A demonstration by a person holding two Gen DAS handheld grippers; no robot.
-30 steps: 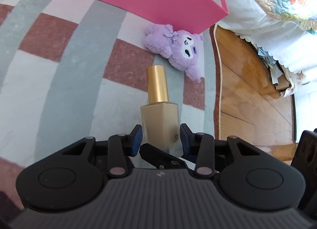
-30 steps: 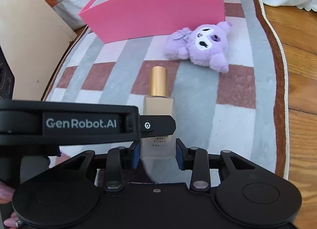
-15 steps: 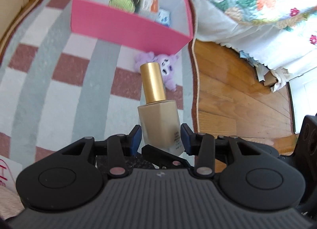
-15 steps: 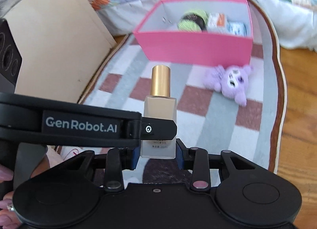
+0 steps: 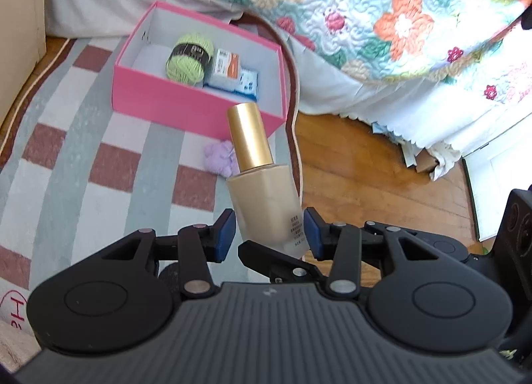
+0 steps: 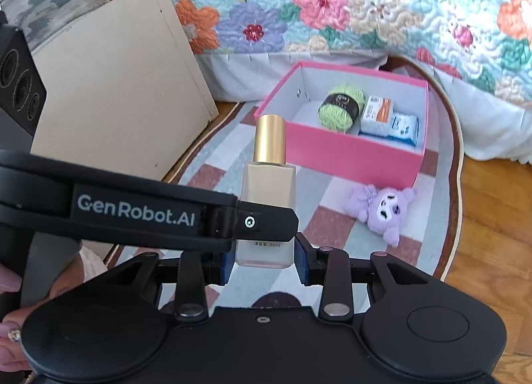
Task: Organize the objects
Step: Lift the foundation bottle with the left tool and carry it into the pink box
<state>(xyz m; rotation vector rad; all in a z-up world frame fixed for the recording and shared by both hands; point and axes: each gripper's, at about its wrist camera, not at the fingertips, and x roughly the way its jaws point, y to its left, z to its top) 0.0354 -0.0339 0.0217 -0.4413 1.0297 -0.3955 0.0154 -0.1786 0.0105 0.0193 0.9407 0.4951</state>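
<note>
while yarn [image 5: 189,56] and small packets [image 6: 389,118] are already sitting in the pink box [image 5: 199,108], both the left hand-held gripper [image 5: 267,234] and right hand-held gripper [image 6: 264,259] are gripping the gold-capped bottle [image 6: 267,191] in the air; the purple plush [image 6: 382,207], at the box's six o'clock, is lying unsorted on the rug [image 5: 66,158].

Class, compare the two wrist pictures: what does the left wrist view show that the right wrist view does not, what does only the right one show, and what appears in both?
Only the left wrist view shows papers tucked under the bed's white skirt and a sheet with red writing at the lower left.

Only the right wrist view shows the purple toy's face, the other gripper's black finger crossing the bottle, and a hand.

Both show the gold-capped bottle, the pink box holding green yarn and small packets, the purple toy, the checked rug and the flowered quilt.
</note>
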